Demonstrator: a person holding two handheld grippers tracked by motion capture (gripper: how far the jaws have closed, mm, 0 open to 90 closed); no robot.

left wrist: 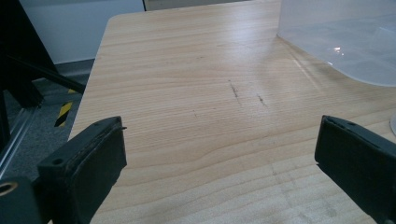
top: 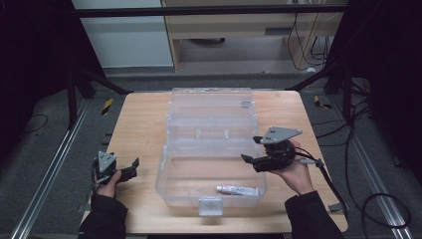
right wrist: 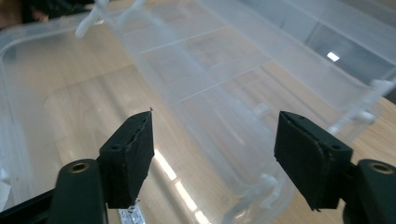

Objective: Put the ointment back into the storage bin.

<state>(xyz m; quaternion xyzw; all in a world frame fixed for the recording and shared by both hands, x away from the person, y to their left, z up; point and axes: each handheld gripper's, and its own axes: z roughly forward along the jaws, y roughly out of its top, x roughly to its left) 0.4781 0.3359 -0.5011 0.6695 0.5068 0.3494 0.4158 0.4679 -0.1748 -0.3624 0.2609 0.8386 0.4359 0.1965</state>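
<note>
While the tube (top: 238,189) lies in the box (top: 164,174), both grippers' jaws gape empty (left (top: 130,167), right (top: 253,149)).

One clear plastic box (top: 211,149) is sitting open at the table's centre. One small tube (top: 238,189) is lying inside it toward five o'clock. One wooden table (top: 139,129) is bearing them. Two handheld grippers are showing, at eight o'clock (top: 130,167) and three o'clock (top: 251,149).
</note>
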